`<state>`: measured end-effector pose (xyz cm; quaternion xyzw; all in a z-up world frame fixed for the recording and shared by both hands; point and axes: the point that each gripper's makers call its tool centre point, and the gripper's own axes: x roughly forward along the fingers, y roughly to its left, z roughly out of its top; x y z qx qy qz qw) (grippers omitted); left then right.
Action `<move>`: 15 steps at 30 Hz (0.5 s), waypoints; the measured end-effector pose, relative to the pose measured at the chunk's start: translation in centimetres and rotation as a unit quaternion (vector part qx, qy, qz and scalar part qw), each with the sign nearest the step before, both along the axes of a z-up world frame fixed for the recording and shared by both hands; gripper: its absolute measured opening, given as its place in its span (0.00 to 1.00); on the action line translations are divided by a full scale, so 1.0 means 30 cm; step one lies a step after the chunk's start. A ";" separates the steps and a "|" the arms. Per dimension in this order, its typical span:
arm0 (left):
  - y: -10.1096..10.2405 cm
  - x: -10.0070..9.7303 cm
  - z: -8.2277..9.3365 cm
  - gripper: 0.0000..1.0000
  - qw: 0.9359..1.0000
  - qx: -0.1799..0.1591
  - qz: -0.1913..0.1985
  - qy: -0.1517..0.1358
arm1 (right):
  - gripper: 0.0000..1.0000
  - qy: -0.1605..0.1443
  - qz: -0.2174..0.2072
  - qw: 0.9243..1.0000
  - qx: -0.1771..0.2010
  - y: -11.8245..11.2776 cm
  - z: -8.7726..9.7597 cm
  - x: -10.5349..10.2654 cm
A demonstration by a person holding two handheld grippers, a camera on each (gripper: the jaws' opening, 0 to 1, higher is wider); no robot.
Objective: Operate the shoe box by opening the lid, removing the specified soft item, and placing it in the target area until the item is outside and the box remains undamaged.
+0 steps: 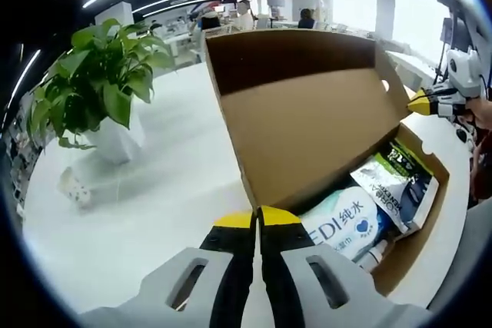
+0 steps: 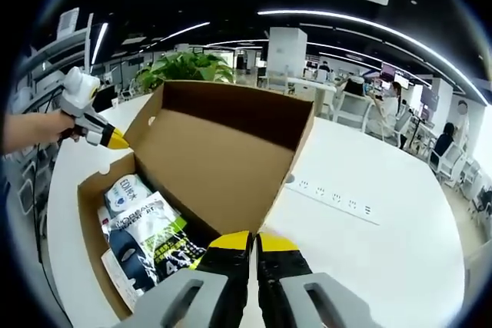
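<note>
A brown cardboard shoe box (image 1: 419,255) stands on a white table with its lid (image 1: 307,128) swung upright. Inside lie a white-and-blue soft wipes pack (image 1: 346,224) and a green, black and white pouch (image 1: 392,178). My left gripper (image 1: 257,219) is shut on the lid's near side edge. My right gripper (image 1: 420,103) touches the lid's far side edge. In the right gripper view, my right gripper (image 2: 250,242) is shut on the lid's (image 2: 223,159) side edge, and the left gripper (image 2: 115,141), held by a hand, meets the opposite edge. The wipes pack (image 2: 127,190) and the pouch (image 2: 150,236) lie in the box (image 2: 88,220).
A potted green plant (image 1: 100,97) in a white pot and a small white object (image 1: 73,186) stand on the table left of the box. A white power strip (image 2: 330,193) lies on the table (image 2: 369,251) beyond the lid. Desks and people fill the background.
</note>
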<state>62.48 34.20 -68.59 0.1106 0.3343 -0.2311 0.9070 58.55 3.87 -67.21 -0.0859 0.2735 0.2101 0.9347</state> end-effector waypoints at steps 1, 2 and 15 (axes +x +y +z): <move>0.000 0.001 0.000 0.00 1.000 0.000 0.000 0.001 | 0.00 0.000 -0.001 1.000 0.001 0.000 0.000 0.000; 0.000 0.002 0.001 0.00 1.000 0.000 0.000 0.003 | 0.00 0.000 -0.001 1.000 0.001 0.000 -0.001 0.001; -0.011 0.010 0.006 0.00 1.000 -0.001 0.001 0.009 | 0.00 0.008 -0.011 1.000 0.015 -0.009 -0.013 0.018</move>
